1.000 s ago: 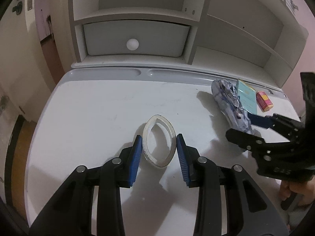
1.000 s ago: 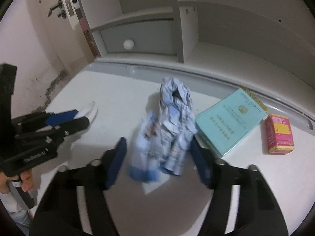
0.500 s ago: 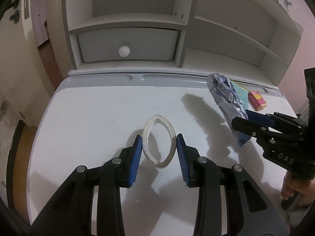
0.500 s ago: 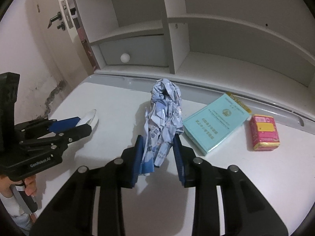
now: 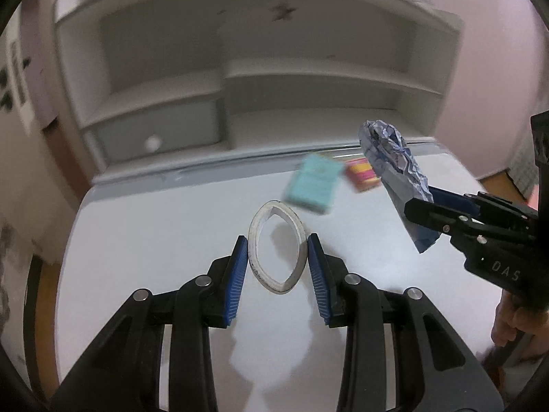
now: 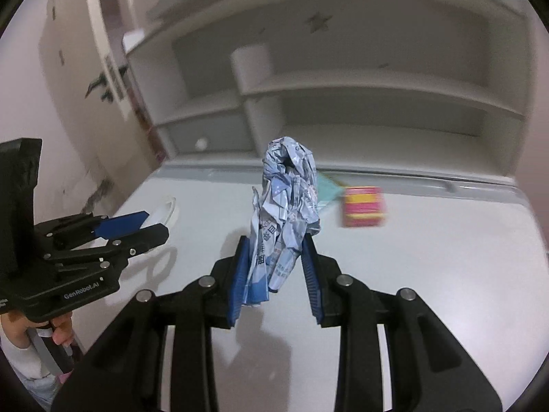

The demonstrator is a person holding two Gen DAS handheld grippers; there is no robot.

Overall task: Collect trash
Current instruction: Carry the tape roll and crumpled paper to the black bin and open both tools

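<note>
My left gripper (image 5: 277, 254) is shut on a squashed white tape ring (image 5: 277, 249) and holds it above the white desk (image 5: 154, 240). My right gripper (image 6: 274, 261) is shut on a crumpled blue-and-white paper wrapper (image 6: 286, 206), also lifted above the desk. The wrapper shows at the right of the left wrist view (image 5: 394, 168), in the right gripper's fingers (image 5: 442, 216). The left gripper shows at the left of the right wrist view (image 6: 137, 228), with the ring's white edge (image 6: 164, 211) past its tips.
A teal booklet (image 5: 314, 185) and a small red-and-yellow box (image 5: 362, 173) lie at the back right of the desk. A white shelf unit (image 5: 240, 79) with a drawer (image 5: 154, 137) stands behind. The desk's left edge drops to a wooden floor (image 5: 39, 295).
Both grippers have risen and pulled back from the desk with their loads. The right gripper closed on the wrapper and lifted it. The ring is now off the surface.
</note>
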